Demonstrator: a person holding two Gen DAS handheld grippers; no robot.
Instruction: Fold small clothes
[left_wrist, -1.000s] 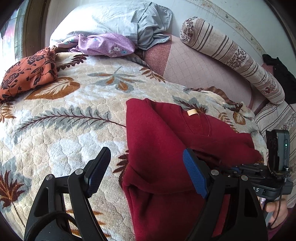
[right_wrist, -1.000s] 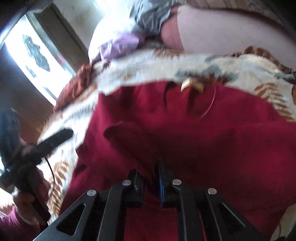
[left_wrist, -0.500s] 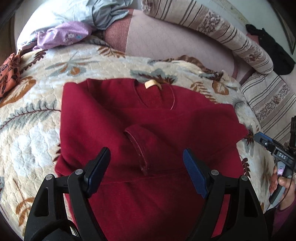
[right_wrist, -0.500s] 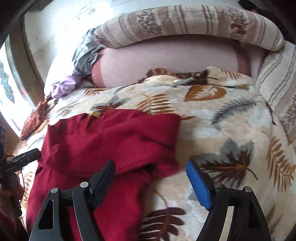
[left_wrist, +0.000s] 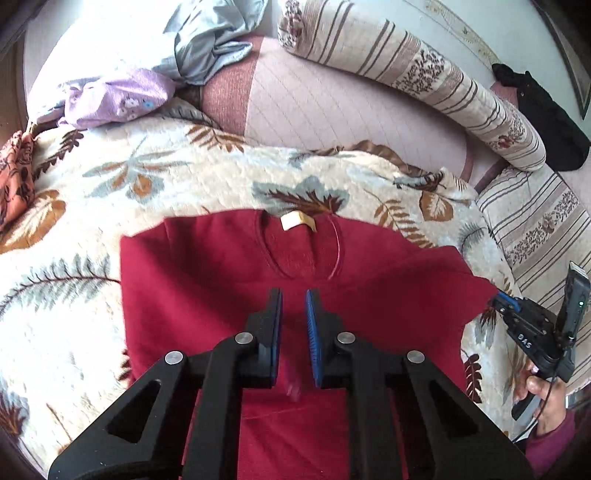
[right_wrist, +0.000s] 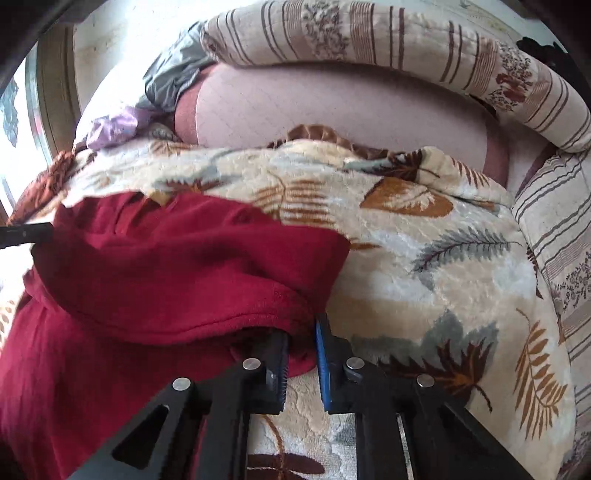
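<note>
Half a second ago both sets of fingers were spread wide. Now both are pulled in close.

On the far left of the bed lies an orange flowery cloth (left_wrist: 14, 177). Next to it is a purple cloth (left_wrist: 118, 99) with small flowers, and a crumpled grey cloth (left_wrist: 207, 44) behind it.

The blanket (left_wrist: 166, 173) is thick and fluffy, cream with brown and grey leaves. The red sweater (left_wrist: 207, 273) lies on it, in the middle. It looks soft and fuzzy. It has a round neck hole with a small pale tag (left_wrist: 295, 221).

The left gripper (left_wrist: 293, 325) is right over the sweater's chest. Its fingers (left_wrist: 314, 332) have only a thin gap between them. Red cloth shows in that gap, low down, but it is blurry, so I cannot tell if they pinch it.

The right gripper (right_wrist: 301, 354) is at the sweater's right edge. Its fingers (right_wrist: 321, 354) squeeze a bunched bit of the red sweater (right_wrist: 177, 273). A fold of the sweater puffs up over the rest there.

On the right is a long round striped pillow (left_wrist: 424, 81), then a black cloth (left_wrist: 543, 122).
</note>
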